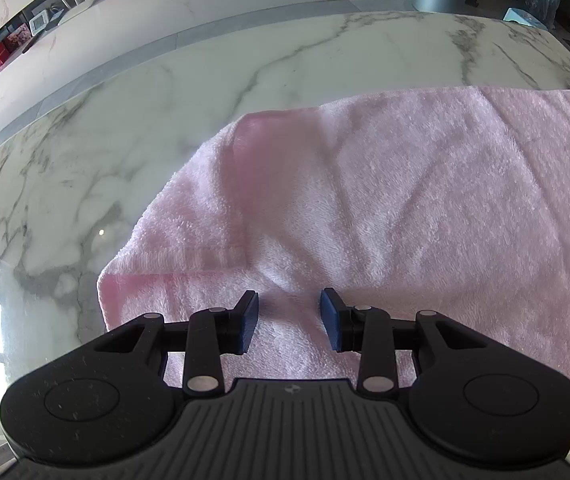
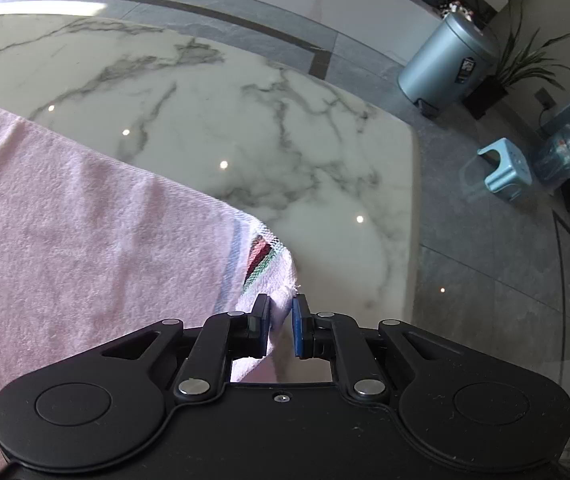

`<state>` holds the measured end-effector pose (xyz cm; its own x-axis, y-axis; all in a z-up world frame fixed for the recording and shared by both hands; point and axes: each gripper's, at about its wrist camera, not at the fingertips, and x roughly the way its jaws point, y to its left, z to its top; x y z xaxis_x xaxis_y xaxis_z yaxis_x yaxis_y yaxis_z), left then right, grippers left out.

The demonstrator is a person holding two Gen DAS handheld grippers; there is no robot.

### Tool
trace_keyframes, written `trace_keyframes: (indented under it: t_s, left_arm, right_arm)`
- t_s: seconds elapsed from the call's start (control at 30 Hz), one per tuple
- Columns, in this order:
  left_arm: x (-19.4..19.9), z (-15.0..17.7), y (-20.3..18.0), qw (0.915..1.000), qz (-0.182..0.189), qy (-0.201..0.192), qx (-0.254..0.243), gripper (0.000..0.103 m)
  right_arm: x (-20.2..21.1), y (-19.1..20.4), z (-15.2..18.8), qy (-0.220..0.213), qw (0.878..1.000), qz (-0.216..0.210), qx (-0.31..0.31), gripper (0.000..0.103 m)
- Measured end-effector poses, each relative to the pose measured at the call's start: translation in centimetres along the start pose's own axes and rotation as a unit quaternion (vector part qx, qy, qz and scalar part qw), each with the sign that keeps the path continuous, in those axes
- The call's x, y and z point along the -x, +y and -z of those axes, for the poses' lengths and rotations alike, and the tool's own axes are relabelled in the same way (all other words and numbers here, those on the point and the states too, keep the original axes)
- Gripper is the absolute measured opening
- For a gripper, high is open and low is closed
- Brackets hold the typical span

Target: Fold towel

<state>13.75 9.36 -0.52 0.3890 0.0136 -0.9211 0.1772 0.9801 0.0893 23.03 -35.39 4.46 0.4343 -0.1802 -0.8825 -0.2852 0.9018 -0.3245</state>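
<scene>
A pink towel (image 1: 385, 200) lies spread on the white marble table (image 1: 125, 100), with its left part folded over in a rumpled flap. My left gripper (image 1: 289, 320) is open just above the towel's near edge, with nothing between its blue pads. In the right wrist view the towel (image 2: 85, 232) covers the left side, and its corner has a striped coloured band (image 2: 261, 258). My right gripper (image 2: 281, 328) sits at that corner, its jaws slightly apart, with the corner's cloth lying loosely between the pads.
The table's right edge (image 2: 413, 200) drops to a grey tiled floor. A metal bin (image 2: 445, 68), a potted plant (image 2: 525, 64), a blue stool (image 2: 505, 168) and a water bottle (image 2: 565, 156) stand on the floor to the right.
</scene>
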Motion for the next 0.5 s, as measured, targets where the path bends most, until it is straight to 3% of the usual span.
trace_keyframes:
  t_s: [0.13,0.23,0.3,0.5]
  left_arm:
    - [0.0,0.0,0.1,1.0000,-0.001,-0.001,0.004,0.033]
    - [0.4,0.0,0.3,0.9999,0.000,-0.007,0.011,0.033]
    - [0.9,0.1,0.2,0.9998,-0.001,-0.015,0.013,0.033]
    - [2.8,0.7,-0.6,0.9997,-0.002,-0.025,0.003,0.033]
  right_arm:
    - [0.8,-1.9,0.4,-0.010,0.999,-0.003,-0.033,0.019]
    - [1.5,-1.3,1.1,-0.012,1.000,-0.005,-0.022,0.028]
    - [1.9,-0.7,1.5,-0.017,1.000,0.002,-0.011,0.043]
    - [4.0,1.0,3.9,-0.047,0.999,0.004,0.002,0.044]
